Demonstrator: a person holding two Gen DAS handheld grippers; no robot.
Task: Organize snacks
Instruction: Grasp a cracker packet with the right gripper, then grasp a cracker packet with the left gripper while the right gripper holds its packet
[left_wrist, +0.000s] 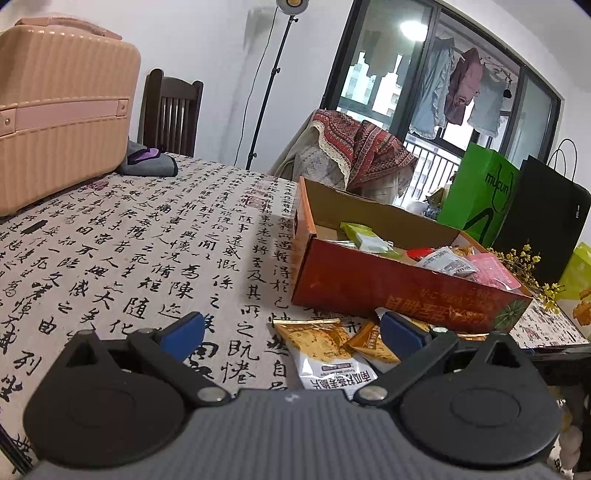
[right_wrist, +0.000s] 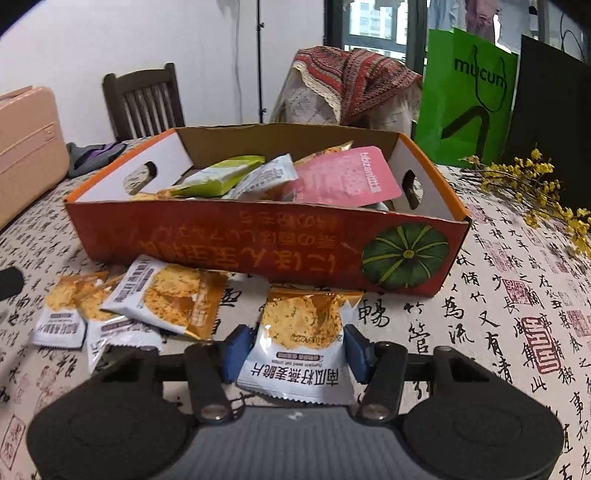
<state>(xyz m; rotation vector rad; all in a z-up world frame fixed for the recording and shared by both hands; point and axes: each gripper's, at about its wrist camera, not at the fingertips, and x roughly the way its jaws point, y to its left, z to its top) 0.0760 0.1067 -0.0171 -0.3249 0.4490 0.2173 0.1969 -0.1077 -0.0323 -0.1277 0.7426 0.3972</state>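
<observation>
Here, a table under a cream cloth printed with black calligraphy (right_wrist: 498, 295) carried an open orange cardboard box with a green pumpkin picture (right_wrist: 258, 240), already holding mixed packets. Just before its near wall lay several white-and-orange crisp packets (right_wrist: 166, 295). The right gripper (right_wrist: 295, 354) had one such white-and-orange snack packet (right_wrist: 299, 343) between its blue pads, both pressing its sides. The left gripper (left_wrist: 291, 332) stood wide, empty, above another packet (left_wrist: 321, 350).
</observation>
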